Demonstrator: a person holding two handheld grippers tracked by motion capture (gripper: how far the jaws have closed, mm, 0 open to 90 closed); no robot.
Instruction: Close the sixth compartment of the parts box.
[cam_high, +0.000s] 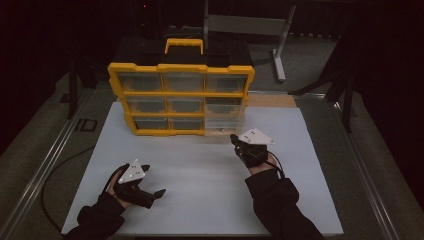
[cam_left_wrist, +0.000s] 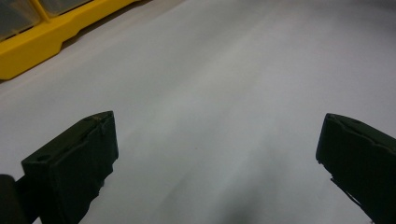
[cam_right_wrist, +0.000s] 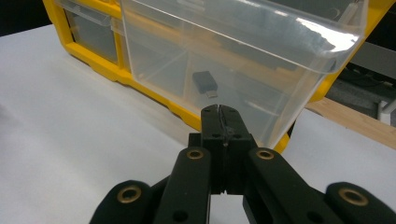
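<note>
Nearest me, my left gripper (cam_high: 150, 187) rests on the white table (cam_high: 200, 170) at the near left, jaws spread wide with nothing between. My right gripper (cam_right_wrist: 220, 112), jaws pressed together on nothing, sits just before the pulled-out clear drawer (cam_right_wrist: 243, 51) at the yellow organizer's (cam_high: 180, 97) lower right; a small black adapter (cam_right_wrist: 205, 83) lies inside.

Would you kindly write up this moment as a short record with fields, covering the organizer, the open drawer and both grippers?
organizer: yellow organizer with clear drawers, standing at the far side of the white table
open drawer: clear drawer at bottom right, tilted out towards the right gripper
drawer contents: small dark adapter lying inside
right gripper: right gripper shut, tips at the drawer's front wall; whether they pinch it is unclear
left gripper: left gripper open, over bare table, holding nothing
</note>
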